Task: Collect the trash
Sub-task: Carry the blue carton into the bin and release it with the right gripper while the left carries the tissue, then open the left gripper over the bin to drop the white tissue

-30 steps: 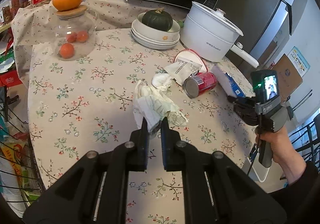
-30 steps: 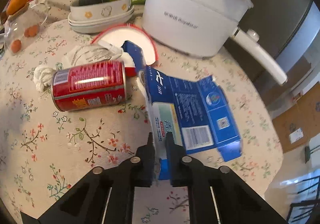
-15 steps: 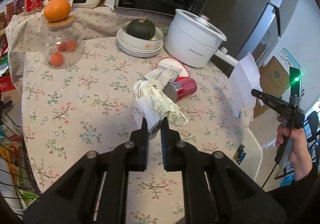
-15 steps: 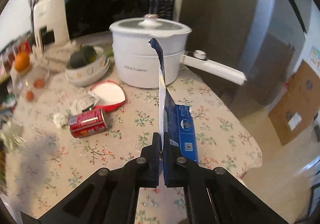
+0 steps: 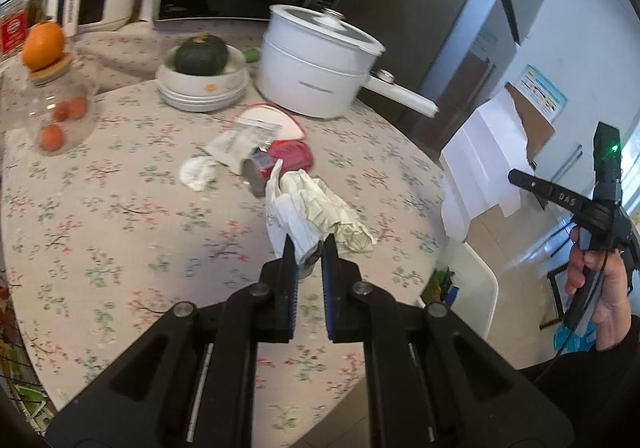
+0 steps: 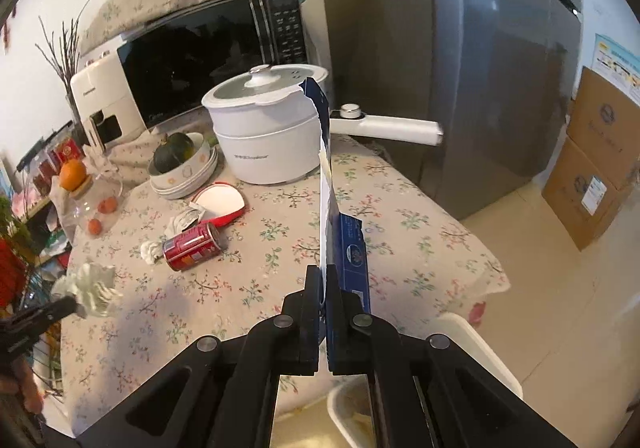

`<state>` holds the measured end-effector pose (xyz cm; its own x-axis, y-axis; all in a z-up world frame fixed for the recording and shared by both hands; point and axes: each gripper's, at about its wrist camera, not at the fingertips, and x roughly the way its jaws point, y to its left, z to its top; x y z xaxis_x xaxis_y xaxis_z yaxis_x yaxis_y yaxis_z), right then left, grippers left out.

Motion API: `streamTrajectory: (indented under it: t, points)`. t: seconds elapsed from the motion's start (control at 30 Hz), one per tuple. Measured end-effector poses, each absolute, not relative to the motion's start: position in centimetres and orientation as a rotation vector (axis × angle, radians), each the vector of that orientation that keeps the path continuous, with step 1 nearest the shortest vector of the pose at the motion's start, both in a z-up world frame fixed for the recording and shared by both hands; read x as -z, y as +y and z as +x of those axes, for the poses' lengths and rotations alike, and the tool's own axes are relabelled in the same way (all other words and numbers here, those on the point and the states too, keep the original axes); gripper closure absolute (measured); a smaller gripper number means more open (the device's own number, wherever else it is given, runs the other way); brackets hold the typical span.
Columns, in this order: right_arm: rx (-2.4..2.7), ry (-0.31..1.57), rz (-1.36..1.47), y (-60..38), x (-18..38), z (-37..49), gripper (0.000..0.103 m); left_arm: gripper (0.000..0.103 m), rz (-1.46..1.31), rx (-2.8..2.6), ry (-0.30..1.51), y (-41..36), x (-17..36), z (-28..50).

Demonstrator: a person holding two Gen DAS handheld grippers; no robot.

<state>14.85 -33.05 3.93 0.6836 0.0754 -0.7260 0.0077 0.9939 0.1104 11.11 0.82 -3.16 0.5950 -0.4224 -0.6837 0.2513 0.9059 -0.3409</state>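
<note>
My left gripper [image 5: 307, 248] is shut on a crumpled white and pale green paper wad [image 5: 316, 207] and holds it above the floral table [image 5: 120, 207]. My right gripper [image 6: 323, 276] is shut on a flattened blue carton [image 6: 326, 183], held upright beyond the table's right edge; its white inner side shows in the left wrist view [image 5: 484, 163]. A red can [image 6: 192, 246] lies on its side mid-table beside a white tissue ball [image 6: 150, 250], a clear wrapper [image 5: 240, 141] and a red-rimmed lid [image 6: 222, 203]. A white bin [image 6: 472, 344] stands on the floor below my right gripper.
A white electric pot [image 6: 268, 127] with a long handle, stacked bowls holding a green squash [image 6: 174, 157] and a glass jar with an orange on top [image 5: 46, 87] stand at the back. A microwave [image 6: 208, 59], a fridge [image 6: 500, 67] and cardboard boxes [image 6: 596, 167] surround the table.
Both grippers have lifted their loads and moved right. The carton came off the table and now hangs past its edge above the bin. The paper wad moved rightward over the table.
</note>
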Motion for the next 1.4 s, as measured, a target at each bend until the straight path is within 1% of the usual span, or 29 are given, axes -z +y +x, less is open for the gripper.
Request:
streamTrajectory:
  t: [0.23,0.6,1.03,1.13,1.2,1.27,1.3,1.37,1.4]
  points:
    - [-0.033,0.846,0.141,-36.1,-4.8,11.5,0.100,0.091,-0.162,0.480,0.858,-3.7,3.0,11.0]
    - [0.040,0.926,0.224,-41.4,-3.2,7.3,0.100,0.091,-0.089,0.617,0.897,-10.8,3.7,10.1]
    - [0.034,1.088,0.416,-45.9,2.5,6.4,0.100,0.091,0.005,0.740,0.954,-18.1,5.5,9.1]
    - [0.012,1.122,0.479,-46.6,3.7,6.7,0.099,0.091,0.017,0.755,0.962,-19.2,5.8,9.0]
    - [0.050,1.155,0.505,-47.4,4.7,6.9,0.094,0.091,0.025,0.762,0.969,-19.8,6.1,8.9]
    - [0.076,1.166,0.499,-47.9,5.0,7.0,0.083,0.091,0.031,0.766,0.978,-20.5,6.4,8.9]
    - [0.082,1.163,0.494,-48.1,5.0,7.0,0.079,0.091,0.035,0.769,0.982,-20.7,6.5,8.9]
    - [0.100,1.143,0.482,-48.6,4.7,6.6,0.061,0.091,0.046,0.775,0.991,-21.3,6.8,8.9]
    - [0.103,1.137,0.484,-48.8,4.6,6.5,0.058,0.091,0.052,0.778,0.995,-21.6,7.0,8.9]
